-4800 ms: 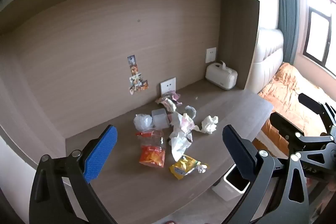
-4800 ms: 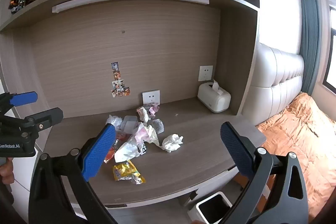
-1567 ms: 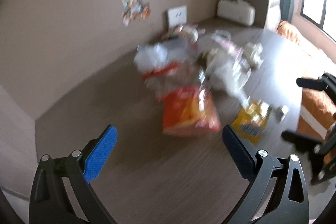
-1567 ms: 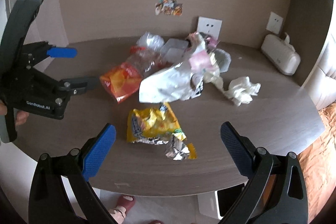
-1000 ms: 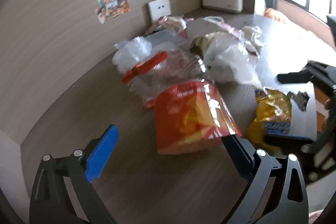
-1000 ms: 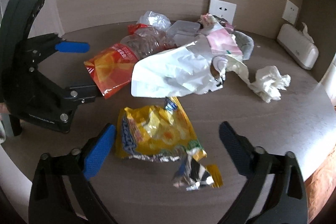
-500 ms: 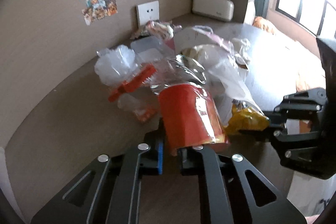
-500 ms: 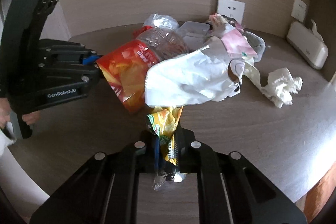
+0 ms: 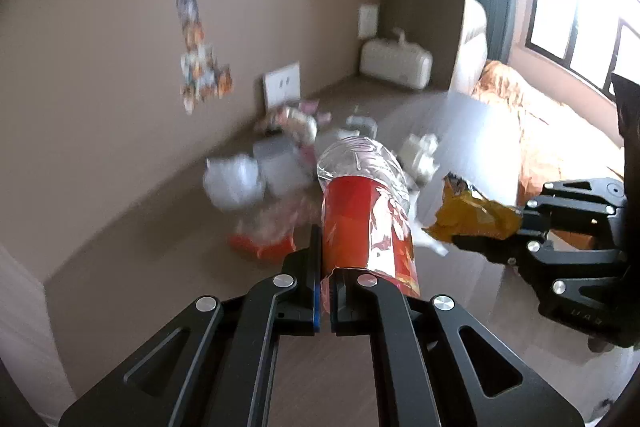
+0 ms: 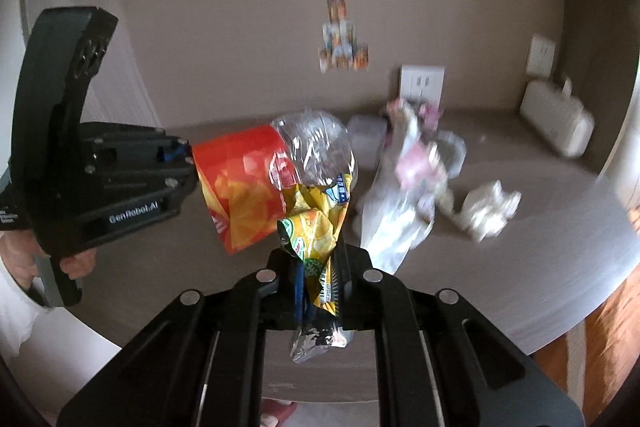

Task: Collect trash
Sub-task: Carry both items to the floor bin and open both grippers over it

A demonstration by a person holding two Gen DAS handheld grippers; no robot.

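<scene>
My left gripper [image 9: 326,287] is shut on an orange-red snack bag [image 9: 366,227] with a clear top and holds it above the desk; the bag also shows in the right wrist view [image 10: 244,187]. My right gripper [image 10: 318,287] is shut on a crumpled yellow snack wrapper [image 10: 316,227], lifted off the desk; the wrapper also shows in the left wrist view [image 9: 472,217]. A pile of trash lies on the desk behind: a white plastic bag [image 10: 394,223], a crumpled tissue [image 10: 488,211], a clear plastic bag [image 9: 234,183] and pink wrappers [image 10: 418,167].
A white tissue box [image 10: 558,129] stands at the desk's back right. Wall sockets [image 10: 422,83] and stickers [image 10: 340,39] are on the back wall. A bed with orange bedding [image 9: 560,131] lies to the right. The desk edge [image 10: 560,327] curves in front.
Both grippers have lifted their bags higher off the desk and pulled back from the pile. A second ago both were open over the bags; they shut on them.
</scene>
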